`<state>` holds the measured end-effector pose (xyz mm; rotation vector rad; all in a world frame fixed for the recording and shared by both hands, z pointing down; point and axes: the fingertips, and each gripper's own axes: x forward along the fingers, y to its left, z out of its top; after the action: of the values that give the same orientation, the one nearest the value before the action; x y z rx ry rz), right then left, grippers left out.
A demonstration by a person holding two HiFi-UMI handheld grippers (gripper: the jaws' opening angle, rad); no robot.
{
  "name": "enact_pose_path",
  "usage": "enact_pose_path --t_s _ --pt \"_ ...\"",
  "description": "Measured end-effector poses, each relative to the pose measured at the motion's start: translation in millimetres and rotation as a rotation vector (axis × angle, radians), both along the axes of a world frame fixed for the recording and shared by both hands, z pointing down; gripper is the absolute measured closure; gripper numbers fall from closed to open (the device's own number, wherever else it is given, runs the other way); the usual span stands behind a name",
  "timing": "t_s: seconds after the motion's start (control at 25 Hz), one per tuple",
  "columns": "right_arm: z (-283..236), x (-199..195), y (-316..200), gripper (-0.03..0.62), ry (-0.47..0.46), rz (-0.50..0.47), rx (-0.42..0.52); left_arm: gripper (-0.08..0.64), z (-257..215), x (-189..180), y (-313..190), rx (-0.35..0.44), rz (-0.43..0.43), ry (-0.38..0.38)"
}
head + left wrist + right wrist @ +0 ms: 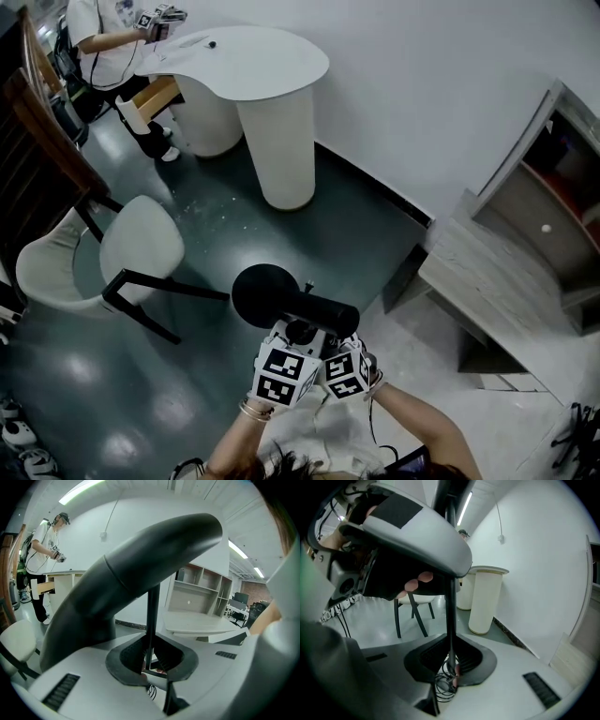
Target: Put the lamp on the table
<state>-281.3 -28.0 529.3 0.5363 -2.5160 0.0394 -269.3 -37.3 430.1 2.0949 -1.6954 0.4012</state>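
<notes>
Carrying the lamp (281,298) well short of the white worktop (272,66), left tool (151,657) and right tool (451,660) both pinch its thin stem (153,616). What seems its dark head (140,564) overhangs, so a swing could twist the stem through the pads.

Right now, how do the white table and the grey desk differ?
The white table has a rounded top on cylindrical pedestals; the grey desk is rectangular and wood-grained, with shelving behind. The white table stands farther off, the grey desk nearer. Both sit against the white wall.
</notes>
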Motion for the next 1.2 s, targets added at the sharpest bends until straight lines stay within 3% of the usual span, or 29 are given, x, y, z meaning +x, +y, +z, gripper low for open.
enact_pose_path --t_s 0.76,1.2 --pt "-30.0 -18.7 -24.3 0.534 -0.007 0.095 0.004 0.505 -32.4 -14.5 -21.6 0.036 0.112 -0.029" --pt "-60.3 -5.7 -45.5 0.534 -0.041 0.063 0.018 0.505 -64.1 -0.8 -43.9 0.064 0.12 -0.055"
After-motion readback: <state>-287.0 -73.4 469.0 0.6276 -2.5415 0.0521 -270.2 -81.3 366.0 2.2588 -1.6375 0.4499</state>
